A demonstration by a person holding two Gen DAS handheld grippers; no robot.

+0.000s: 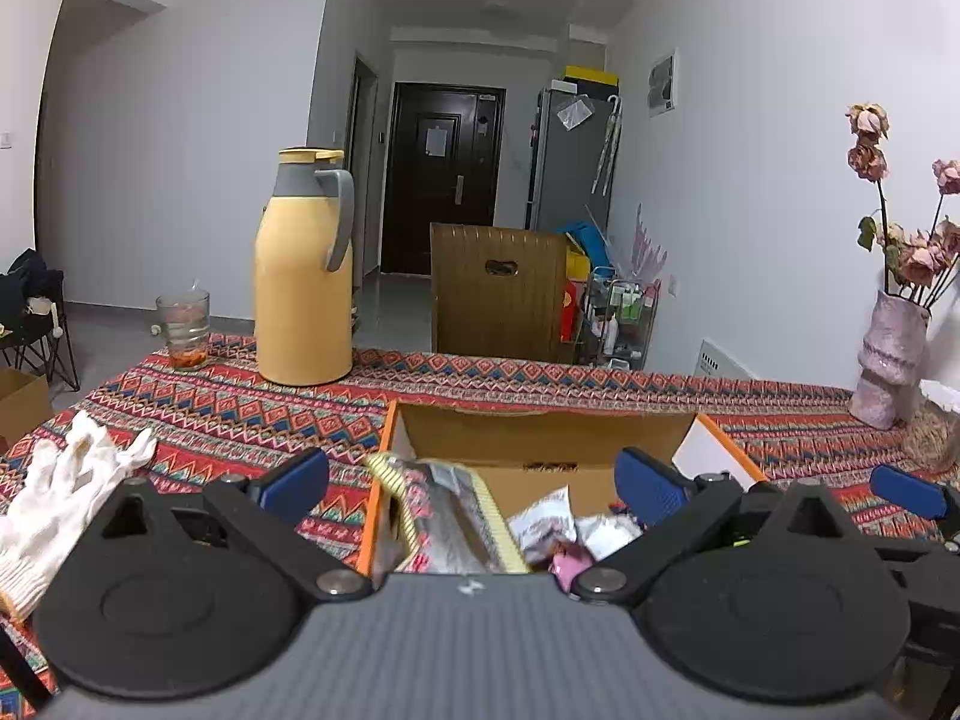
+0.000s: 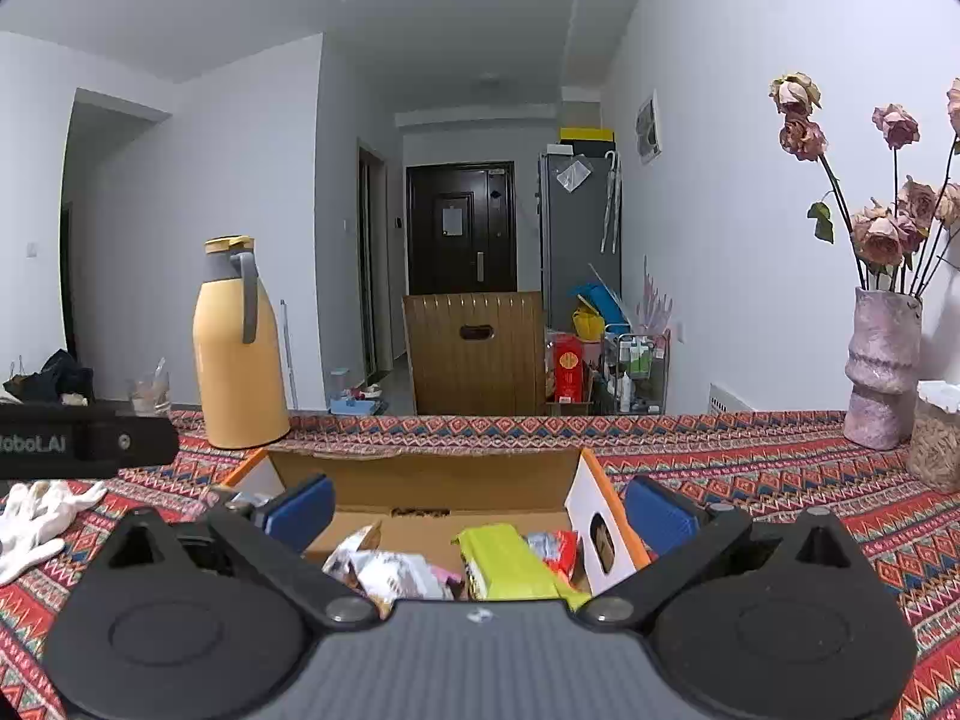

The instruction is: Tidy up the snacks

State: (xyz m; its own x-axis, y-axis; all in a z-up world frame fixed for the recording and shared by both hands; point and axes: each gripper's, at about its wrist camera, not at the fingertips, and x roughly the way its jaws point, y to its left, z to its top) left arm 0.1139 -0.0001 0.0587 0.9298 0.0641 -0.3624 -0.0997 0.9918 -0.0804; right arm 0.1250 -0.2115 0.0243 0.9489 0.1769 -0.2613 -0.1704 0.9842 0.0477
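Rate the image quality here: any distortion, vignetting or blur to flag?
Left wrist view: strong fisheye bend on the walls, dark corner top right, the thermos sharp. Right wrist view: dark vignette in both top corners, same bending, the snack box in focus.

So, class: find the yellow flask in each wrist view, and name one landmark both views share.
Left wrist: flask stands left of centre on the patterned cloth, behind the box's left corner.
Right wrist: flask stands further left, smaller, behind the box.
Shared landmark: the dark door.
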